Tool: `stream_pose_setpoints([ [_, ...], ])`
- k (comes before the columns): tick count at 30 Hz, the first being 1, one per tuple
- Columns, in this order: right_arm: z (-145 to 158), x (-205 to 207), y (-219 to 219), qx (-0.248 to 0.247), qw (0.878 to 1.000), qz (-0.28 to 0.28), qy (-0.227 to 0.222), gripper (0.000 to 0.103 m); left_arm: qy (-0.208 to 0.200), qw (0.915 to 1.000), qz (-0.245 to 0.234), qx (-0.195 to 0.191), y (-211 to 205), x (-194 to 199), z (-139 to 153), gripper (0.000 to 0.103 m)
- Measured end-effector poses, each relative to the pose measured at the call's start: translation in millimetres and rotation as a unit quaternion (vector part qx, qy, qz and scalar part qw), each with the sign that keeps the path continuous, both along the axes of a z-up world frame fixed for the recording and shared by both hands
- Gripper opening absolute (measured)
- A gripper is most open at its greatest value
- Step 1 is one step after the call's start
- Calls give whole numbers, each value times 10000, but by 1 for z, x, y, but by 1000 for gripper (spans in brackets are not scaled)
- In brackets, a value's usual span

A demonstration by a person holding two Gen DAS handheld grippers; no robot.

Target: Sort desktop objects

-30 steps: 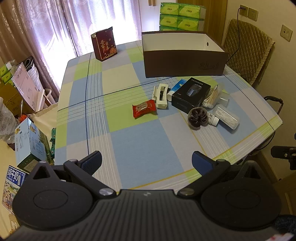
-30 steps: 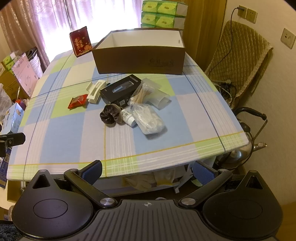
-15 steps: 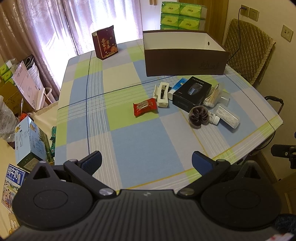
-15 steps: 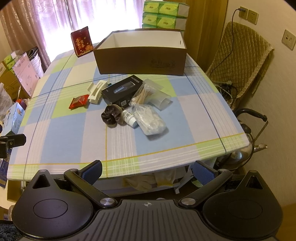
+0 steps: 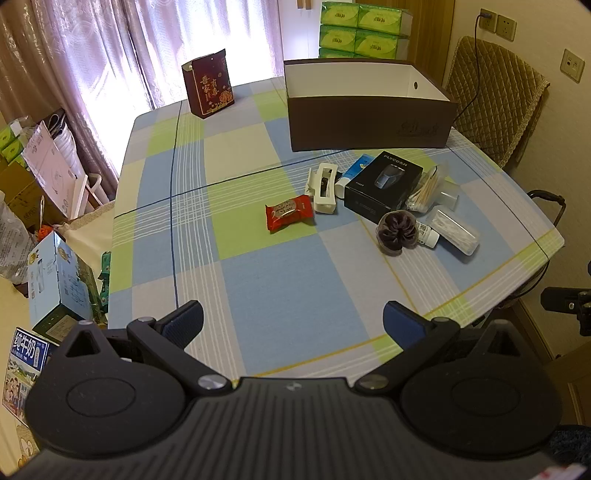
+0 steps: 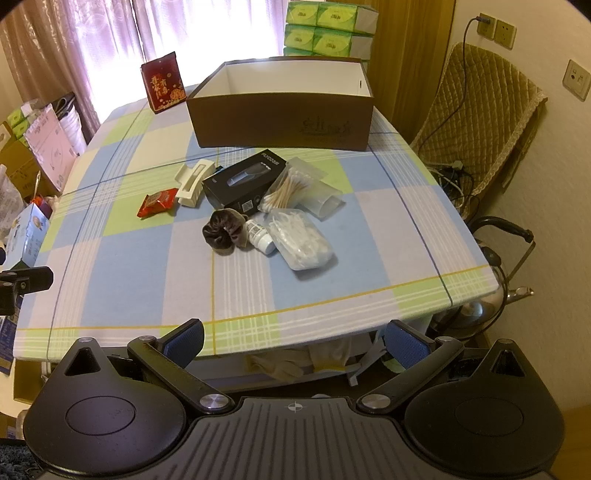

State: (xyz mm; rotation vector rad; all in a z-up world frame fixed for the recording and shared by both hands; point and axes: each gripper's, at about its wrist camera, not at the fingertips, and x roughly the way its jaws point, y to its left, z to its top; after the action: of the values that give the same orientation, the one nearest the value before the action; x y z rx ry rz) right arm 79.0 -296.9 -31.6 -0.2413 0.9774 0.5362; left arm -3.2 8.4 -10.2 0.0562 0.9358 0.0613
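Observation:
A cluster of small items lies mid-table: a red snack packet [image 5: 289,212] [image 6: 158,201], a white clip case [image 5: 324,188] [image 6: 194,183], a black shaver box [image 5: 383,186] [image 6: 245,182], a dark scrunchie [image 5: 397,232] [image 6: 221,234], a small white bottle [image 6: 261,236], a bag of cotton swabs [image 6: 286,189] and a clear pouch of white swabs [image 6: 301,243]. An open brown box [image 5: 369,107] [image 6: 280,107] stands behind them. My left gripper [image 5: 291,319] is open and empty over the table's near left part. My right gripper [image 6: 293,341] is open and empty at the table's front edge.
A dark red gift bag [image 5: 208,88] stands at the table's far left corner. Green tissue packs [image 5: 360,29] are stacked behind the box. A padded chair [image 6: 476,122] stands to the right. Cartons [image 5: 55,284] clutter the floor on the left.
Both grippers have drifted slightly; the views shift a little. The table items have not moved and both grippers stay open.

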Motion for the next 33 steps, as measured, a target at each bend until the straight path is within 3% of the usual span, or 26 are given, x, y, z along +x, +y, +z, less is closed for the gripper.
stream_pose_setpoints([
  [33, -1, 1, 11, -58, 10000, 29, 37, 101, 84, 9999, 29, -64, 10, 7, -5, 102],
])
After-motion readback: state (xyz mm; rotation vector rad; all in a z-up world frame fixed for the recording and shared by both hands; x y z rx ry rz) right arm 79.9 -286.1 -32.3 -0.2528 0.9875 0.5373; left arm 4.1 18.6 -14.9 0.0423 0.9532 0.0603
